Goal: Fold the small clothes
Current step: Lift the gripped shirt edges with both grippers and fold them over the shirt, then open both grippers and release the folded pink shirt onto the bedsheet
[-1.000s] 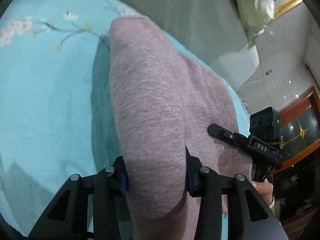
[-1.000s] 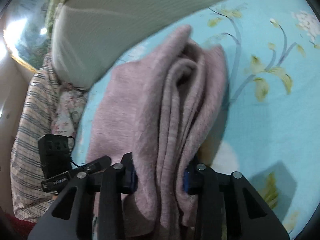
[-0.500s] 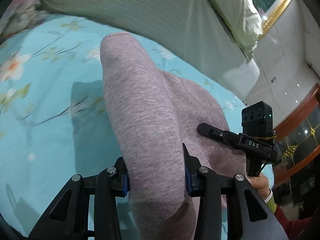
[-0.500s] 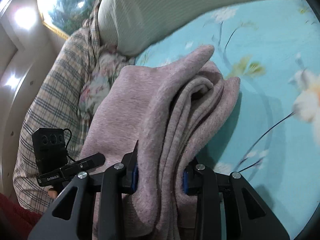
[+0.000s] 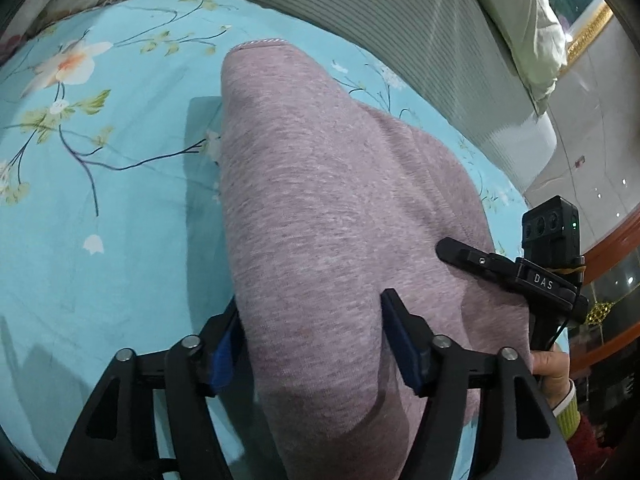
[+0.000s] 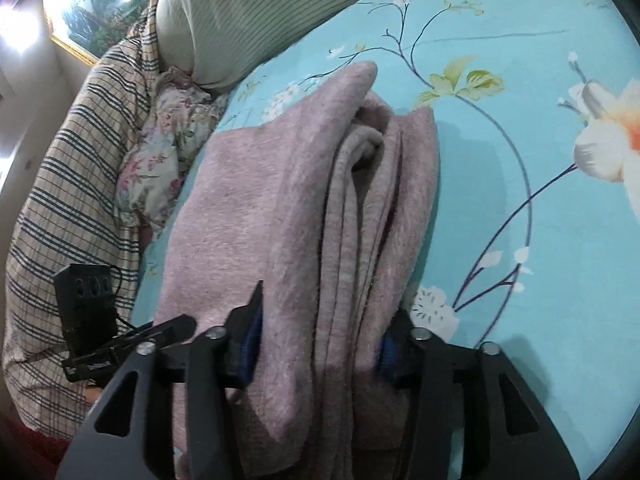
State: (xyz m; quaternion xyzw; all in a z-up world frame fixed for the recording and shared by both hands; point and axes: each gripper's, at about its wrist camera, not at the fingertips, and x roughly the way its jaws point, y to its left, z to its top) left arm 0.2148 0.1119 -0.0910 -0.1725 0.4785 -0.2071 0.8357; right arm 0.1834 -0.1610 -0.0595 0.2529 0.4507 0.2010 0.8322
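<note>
Both grippers have hold of the same folded pink sweater point(image 5: 328, 208), and it sits out over the bed point(image 5: 100, 208) with its turquoise flowered sheet. The left gripper point(image 5: 316, 344) has its fingers point(image 5: 404, 344) clenched on a smooth, rounded fold of the knit, which bulges out between the blue pads and runs forward to a stitched edge at the far end. Through the right camera the sweater point(image 6: 280, 208) shows as a stack of several layers, the edges lined up side by side, and the right gripper point(image 6: 320, 344) has its fingers point(image 6: 248, 336) pinched tight around that whole stack. The far end of the bundle points toward the head of the bed, where a ribbed pale green pillow point(image 6: 260, 12) lies along the edge. Beside that pillow, at the corner of the bed, there is a plaid blanket point(image 6: 68, 184) with a small flowered cloth point(image 6: 160, 152) bunched against it. A framed landscape picture point(image 6: 92, 8) hangs on the wall behind. From the left camera the other gripper's handle and the person's right hand point(image 5: 552, 372) show just past the sweater.
</note>
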